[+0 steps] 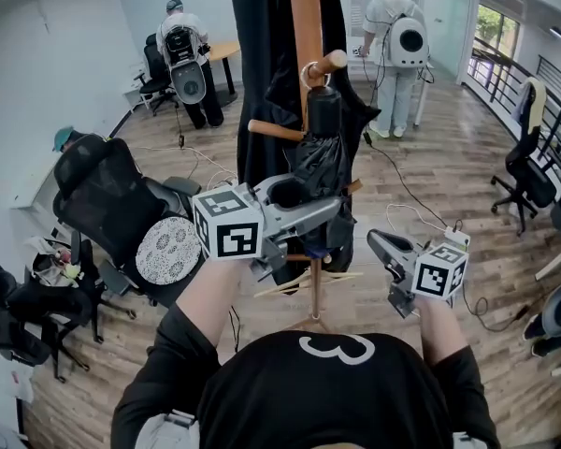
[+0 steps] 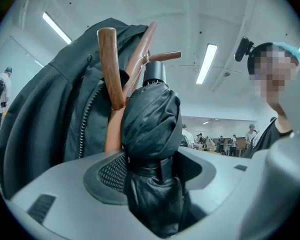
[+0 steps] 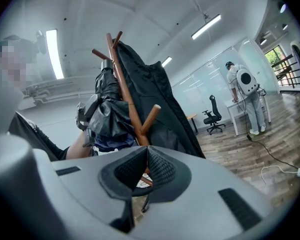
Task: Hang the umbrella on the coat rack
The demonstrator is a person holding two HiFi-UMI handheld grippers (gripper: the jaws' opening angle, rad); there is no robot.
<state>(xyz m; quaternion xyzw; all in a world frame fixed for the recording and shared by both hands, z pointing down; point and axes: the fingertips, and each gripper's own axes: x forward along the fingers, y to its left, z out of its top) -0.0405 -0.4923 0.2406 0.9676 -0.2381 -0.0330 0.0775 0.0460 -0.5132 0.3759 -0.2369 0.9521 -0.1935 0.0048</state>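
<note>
We are clenching the left gripper point(image 1: 310, 206) on the folded black umbrella point(image 1: 320, 162), and in the left gripper view its jaws point(image 2: 155, 173) are pressing on the bundled canopy point(image 2: 151, 121) from both sides, right at the band that is cinching the fabric. The umbrella is standing upright against the wooden coat rack point(image 1: 306, 26), its black handle point(image 1: 323, 110) pointing up just under a short peg point(image 1: 331, 62). A pale loop point(image 1: 309, 73) at the top of the handle is lying around that peg, as far as the head view is showing us. A black jacket point(image 1: 262, 54) is hanging on the rack behind the umbrella, and in the left gripper view it point(image 2: 55, 109) is draping to the left of another peg point(image 2: 110, 66). We are holding the right gripper point(image 1: 381, 243) lower and to the right, apart from the rack, and its jaws point(image 3: 145, 165) are sitting pressed together with nothing between them. To the left, a black office chair point(image 1: 112, 199) is carrying a round patterned cushion point(image 1: 168, 249) on its seat. Farther back, two people are standing at desks with their backs turned, one wearing a dark backpack point(image 1: 187, 78) and the other a white one point(image 1: 409, 41).
</note>
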